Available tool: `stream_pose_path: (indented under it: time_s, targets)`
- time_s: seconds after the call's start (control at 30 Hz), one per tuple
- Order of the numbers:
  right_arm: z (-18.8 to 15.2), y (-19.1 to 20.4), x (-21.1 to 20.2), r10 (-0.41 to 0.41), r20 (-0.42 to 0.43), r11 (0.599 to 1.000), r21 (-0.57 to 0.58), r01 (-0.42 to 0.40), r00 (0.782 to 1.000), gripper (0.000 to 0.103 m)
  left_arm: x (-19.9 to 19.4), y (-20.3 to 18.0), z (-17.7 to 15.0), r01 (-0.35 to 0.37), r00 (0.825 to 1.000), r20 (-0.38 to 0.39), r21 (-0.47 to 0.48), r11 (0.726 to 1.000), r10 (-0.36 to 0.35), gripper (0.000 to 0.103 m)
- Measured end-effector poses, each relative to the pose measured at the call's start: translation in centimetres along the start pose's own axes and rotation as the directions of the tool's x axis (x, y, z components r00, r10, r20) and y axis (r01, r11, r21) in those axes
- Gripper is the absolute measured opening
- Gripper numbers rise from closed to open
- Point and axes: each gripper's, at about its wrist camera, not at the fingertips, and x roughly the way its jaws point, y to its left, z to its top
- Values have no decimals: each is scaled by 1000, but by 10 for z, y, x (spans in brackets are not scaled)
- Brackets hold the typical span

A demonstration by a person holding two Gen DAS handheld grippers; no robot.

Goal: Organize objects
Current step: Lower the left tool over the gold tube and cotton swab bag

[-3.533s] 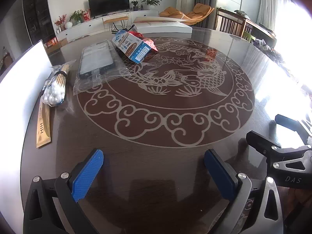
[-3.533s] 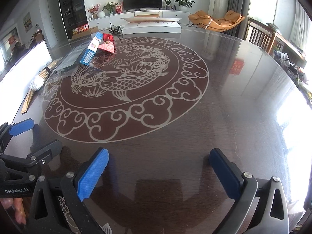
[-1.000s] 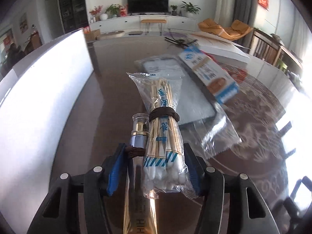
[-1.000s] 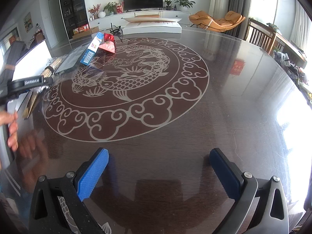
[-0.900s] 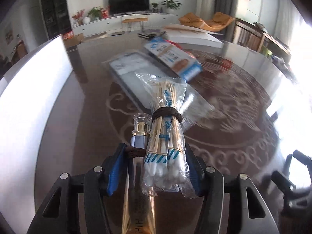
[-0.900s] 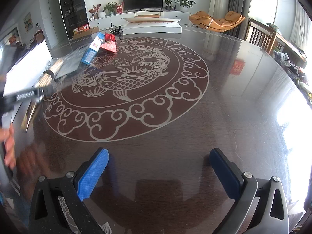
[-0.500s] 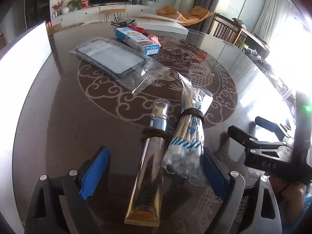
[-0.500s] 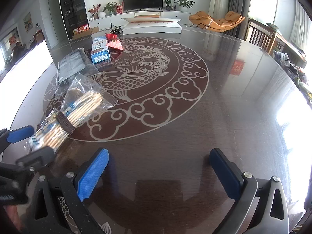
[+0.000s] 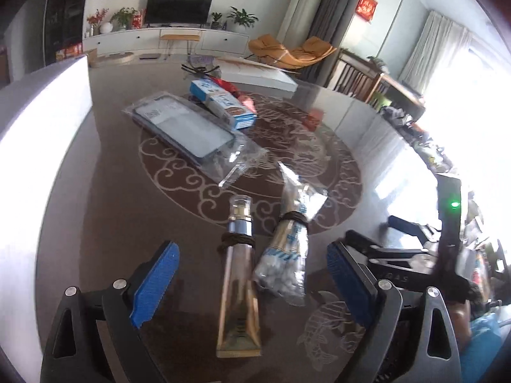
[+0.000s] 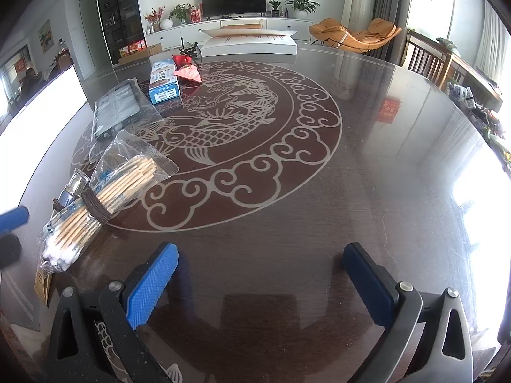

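Observation:
A gold tube [image 9: 238, 290] with a clear cap and a bag of cotton swabs [image 9: 286, 255], tied together by a dark hair band, lie on the dark round table [image 9: 105, 210]. My left gripper [image 9: 252, 271] is open, its blue pads either side of them, not touching. In the right wrist view the swab bag [image 10: 105, 198] lies at the left, with the tube [image 10: 68, 191] mostly hidden behind it. My right gripper [image 10: 260, 282] is open and empty above bare table [image 10: 383, 175].
A bagged phone case [image 9: 188, 131], a blue-and-white box [image 9: 222, 103] and a red packet [image 10: 188, 73] lie farther back on the table. A white panel [image 9: 35, 146] stands along the left edge. The right gripper's body [image 9: 399, 258] is at the right.
My left gripper carried the tube and swab bundle from the left edge toward the near middle, set it on the table and opened. My right gripper has stayed still.

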Motion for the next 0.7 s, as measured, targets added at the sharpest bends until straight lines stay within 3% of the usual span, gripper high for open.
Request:
stream_pose_path:
  time_s: [0.03,0.1,0.17,0.33,0.4,0.5,0.63,0.7]
  targets:
    - [0,0,0,0,0,1000,0,0,1000,103,7,0,2,-81,997,-17,12,997,81,94]
    - [0,0,0,0,0,1000,0,0,1000,103,16,1,0,-141,989,-47,18,990,142,94]
    - [0,0,0,0,0,1000,0,0,1000,103,21,-7,-4,-127,991,-49,28,992,128,94]
    - [0,0,0,0,0,1000,0,0,1000,103,22,-62,-3,-133,990,-17,209,969,139,94]
    - [0,0,0,1,0,1000,0,-1,1000,103,18,-71,-2,-128,991,-5,237,963,133,94]
    - [0,1,0,0,0,1000,0,0,1000,103,2,-59,3,-117,993,14,196,974,117,94]
    - [0,0,0,1,1,1000,0,-1,1000,103,-20,-9,11,-130,991,34,49,990,128,94]
    - [0,1,0,2,1,1000,1,-2,1000,103,-23,18,10,-101,995,11,-30,994,102,94]
